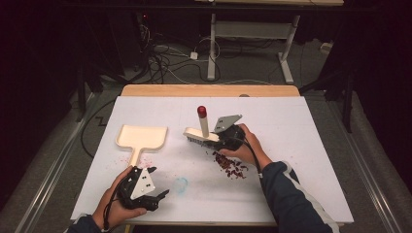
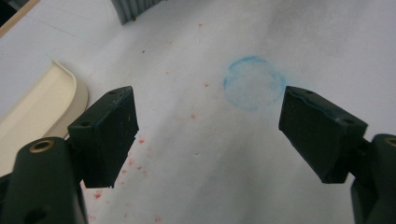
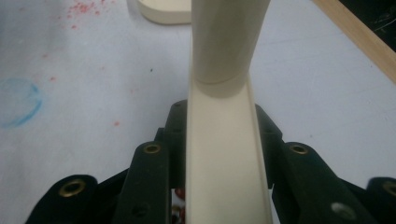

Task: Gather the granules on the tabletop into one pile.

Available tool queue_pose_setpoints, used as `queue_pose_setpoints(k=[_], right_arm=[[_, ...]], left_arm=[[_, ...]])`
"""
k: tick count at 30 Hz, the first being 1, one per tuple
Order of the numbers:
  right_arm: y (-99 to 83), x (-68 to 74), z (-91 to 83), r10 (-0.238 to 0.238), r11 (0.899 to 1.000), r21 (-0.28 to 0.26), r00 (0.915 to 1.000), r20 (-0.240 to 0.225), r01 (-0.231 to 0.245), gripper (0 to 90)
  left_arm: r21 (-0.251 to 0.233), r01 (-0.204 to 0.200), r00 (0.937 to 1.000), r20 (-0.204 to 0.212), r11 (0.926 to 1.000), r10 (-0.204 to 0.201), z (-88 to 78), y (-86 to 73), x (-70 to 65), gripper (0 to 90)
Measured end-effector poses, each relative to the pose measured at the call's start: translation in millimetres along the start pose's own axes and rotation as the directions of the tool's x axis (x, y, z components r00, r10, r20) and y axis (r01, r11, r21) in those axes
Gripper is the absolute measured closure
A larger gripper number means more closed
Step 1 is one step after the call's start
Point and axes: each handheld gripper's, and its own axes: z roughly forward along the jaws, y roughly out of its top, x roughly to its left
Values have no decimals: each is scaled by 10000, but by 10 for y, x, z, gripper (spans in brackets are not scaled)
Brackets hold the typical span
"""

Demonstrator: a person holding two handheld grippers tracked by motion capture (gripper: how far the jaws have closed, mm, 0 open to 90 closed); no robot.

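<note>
Tongs (image 1: 214, 138) in the person's right hand, at centre frame in the high view, clamp tight on the cream back of a small brush (image 1: 201, 136), whose red-tipped handle stands upright above it; the right gripper view shows the black jaws pressed against both sides of the brush body (image 3: 226, 168). Just below and right of the brush lies a heap of dark red crumbs (image 1: 232, 165). Left tongs (image 1: 158, 183), at lower left, stand wide apart with nothing between them, poised over the white worktop (image 1: 301, 145) near a faint blue ring (image 2: 254, 83). Above them, left of centre, a cream dustpan (image 1: 142, 138) lies flat, its handle pointing down-frame toward the left tongs.
</note>
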Motion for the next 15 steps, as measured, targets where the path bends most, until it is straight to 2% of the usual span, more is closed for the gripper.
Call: queue_pose_setpoints(k=[6, 11, 13, 15], right_arm=[[-138, 31, -212, -205, 9993, 313, 9994, -282, 214, 676], [-203, 51, -342, -419, 9986, 317, 9984, -368, 431, 676], [-209, 69, -383, -391, 9988, 295, 9990, -203, 397, 676], [-200, 68, -424, -363, 9993, 34, 9993, -112, 364, 676]], left_arm=[[111, -11, 10000, 73, 9999, 10, 12, 2, -7, 186], [134, -83, 9999, 92, 9999, 82, 17, 9, -17, 186], [122, -68, 9999, 83, 9999, 67, 16, 11, -14, 186], [119, -57, 9999, 85, 9999, 56, 15, 11, -12, 186]])
